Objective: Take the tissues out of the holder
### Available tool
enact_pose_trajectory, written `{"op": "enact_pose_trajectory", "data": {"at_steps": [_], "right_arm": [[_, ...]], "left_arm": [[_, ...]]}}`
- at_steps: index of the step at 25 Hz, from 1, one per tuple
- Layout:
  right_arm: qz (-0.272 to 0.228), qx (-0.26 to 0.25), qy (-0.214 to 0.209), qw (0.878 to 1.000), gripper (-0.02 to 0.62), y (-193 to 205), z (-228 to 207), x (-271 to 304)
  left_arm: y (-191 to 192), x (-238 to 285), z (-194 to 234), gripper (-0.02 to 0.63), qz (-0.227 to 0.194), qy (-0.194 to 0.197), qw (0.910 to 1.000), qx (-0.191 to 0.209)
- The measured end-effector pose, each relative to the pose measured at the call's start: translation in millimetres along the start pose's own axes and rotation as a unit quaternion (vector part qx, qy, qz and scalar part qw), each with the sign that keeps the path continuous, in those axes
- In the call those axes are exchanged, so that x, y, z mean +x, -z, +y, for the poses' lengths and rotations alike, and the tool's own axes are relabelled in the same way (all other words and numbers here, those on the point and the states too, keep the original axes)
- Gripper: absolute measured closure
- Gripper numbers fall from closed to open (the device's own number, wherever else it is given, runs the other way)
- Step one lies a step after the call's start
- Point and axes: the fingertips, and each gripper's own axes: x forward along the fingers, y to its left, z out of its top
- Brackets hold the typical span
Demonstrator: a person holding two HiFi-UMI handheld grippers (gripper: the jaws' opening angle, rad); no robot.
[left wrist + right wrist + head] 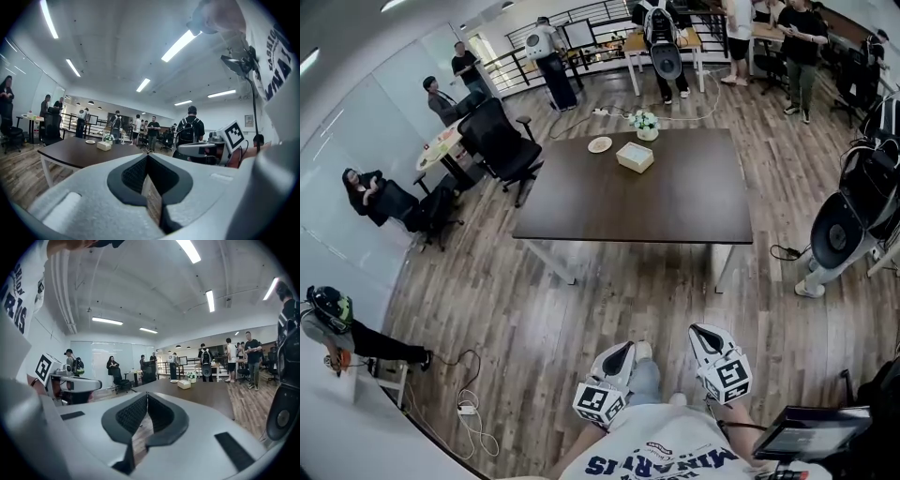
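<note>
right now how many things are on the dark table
3: the tissue holder near the far edge, a small plate to its left, a flower pot just behind it.

Location is an open-plan office: wood-plank floor (pixel 534 309), dark table (pixel 675 206), swivel chairs (pixel 502 141), glass partition wall (pixel 101 357), ceiling strip lights (pixel 180 44), standing people (pixel 802 42).
</note>
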Motion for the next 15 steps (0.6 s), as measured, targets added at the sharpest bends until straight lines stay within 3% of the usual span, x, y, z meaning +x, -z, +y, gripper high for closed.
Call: {"op": "enact_pose_trajectory", "data": {"at_steps": [8, 15], "right_arm": [[0.004, -0.004, 0.017, 1.000, 0.586, -20, -39, 61], [0.004, -0.009, 0.022, 1.000, 0.586, -41, -64, 140]], "left_arm": [[-12, 71, 52, 0.603, 0.000, 0.024, 0.9997, -0.006], [-38, 130, 126, 0.603, -0.019, 0.040, 0.9990, -0.007]]}}
